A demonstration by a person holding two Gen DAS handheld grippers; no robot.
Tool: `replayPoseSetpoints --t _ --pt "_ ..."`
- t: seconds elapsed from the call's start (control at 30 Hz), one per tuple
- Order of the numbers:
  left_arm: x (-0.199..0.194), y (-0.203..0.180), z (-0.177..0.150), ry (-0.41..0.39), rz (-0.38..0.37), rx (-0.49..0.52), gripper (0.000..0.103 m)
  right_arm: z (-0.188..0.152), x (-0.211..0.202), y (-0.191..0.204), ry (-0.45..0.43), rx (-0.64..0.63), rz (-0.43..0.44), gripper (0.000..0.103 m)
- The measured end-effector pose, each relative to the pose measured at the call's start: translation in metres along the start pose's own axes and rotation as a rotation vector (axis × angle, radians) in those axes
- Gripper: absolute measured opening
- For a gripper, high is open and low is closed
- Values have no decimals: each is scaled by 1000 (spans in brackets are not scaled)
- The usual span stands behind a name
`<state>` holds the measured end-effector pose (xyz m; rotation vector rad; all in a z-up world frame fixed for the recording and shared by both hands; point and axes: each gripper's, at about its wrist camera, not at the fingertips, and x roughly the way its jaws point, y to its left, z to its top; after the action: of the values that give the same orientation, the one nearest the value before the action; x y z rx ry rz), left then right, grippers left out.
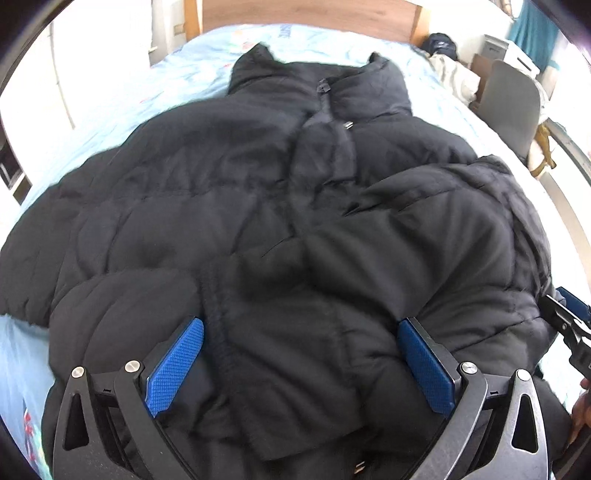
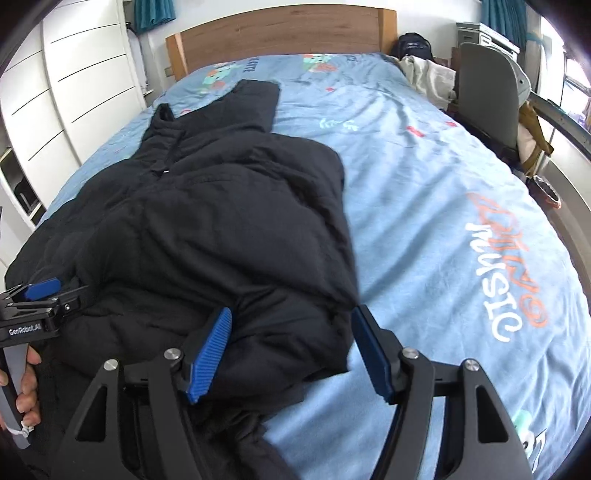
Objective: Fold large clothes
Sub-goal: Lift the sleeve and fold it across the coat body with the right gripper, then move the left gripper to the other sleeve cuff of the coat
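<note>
While I'm leaning over the bed, the big black puffer jacket is lying front-up on the light blue sheet, collar pointing toward the wooden headboard and hem closest to me. Zipper runs up the middle w/ a small metal snap showing near the top. One side is already folded in over the body, so there's a thick lumpy layer on the jacket's right half in the left cam.

My left hand-held gripper is spread wide, blue pads well apart, sitting low over the hem w/ puffy fabric bunched between the fingers but nothing pinched. Right hand-held gripper is also released, straddling the jacket's right edge: left pad is against the black fabric, right pad is out over bare sheet. Not holding anything afaict.

In the right cam I can see my left hand on the other tool's handle at the far left, down by the jacket's lower corner. Left cam catches the right tool poking in at the right edge too.

Other stuff: gray chair beside the bed, beige bundle of cloth and a dark bag near the headboard corner, white wardrobe on the left, teal curtains in back. Sheet has cartoon prints and "MUSIC" lettering.
</note>
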<state>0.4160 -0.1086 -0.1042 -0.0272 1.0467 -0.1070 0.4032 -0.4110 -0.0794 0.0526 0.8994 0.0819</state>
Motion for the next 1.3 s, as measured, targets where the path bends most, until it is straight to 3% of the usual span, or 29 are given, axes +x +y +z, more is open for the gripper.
replayPoseSetpoints --t 0.1,0.27,0.5,0.8,1.03,1.3 --pt "-9 14 -3 22 -2 -19 103 -3 2 -1 37 6 -43 66" --pt "-49 37 -11 -19 52 -8 102 -6 -28 3 37 22 -106 66" --pt "-114 103 -41 -41 99 -92 102 -22 -109 38 -39 31 -71 67" --pt "-189 192 -88 -89 159 -159 102 -70 -200 94 -106 27 -20 67" --pt "-205 270 -112 -91 110 -280 102 -119 -236 107 -92 63 -56 67" --pt "-189 356 -118 -79 56 -432 102 -134 -247 101 -73 125 -98 67"
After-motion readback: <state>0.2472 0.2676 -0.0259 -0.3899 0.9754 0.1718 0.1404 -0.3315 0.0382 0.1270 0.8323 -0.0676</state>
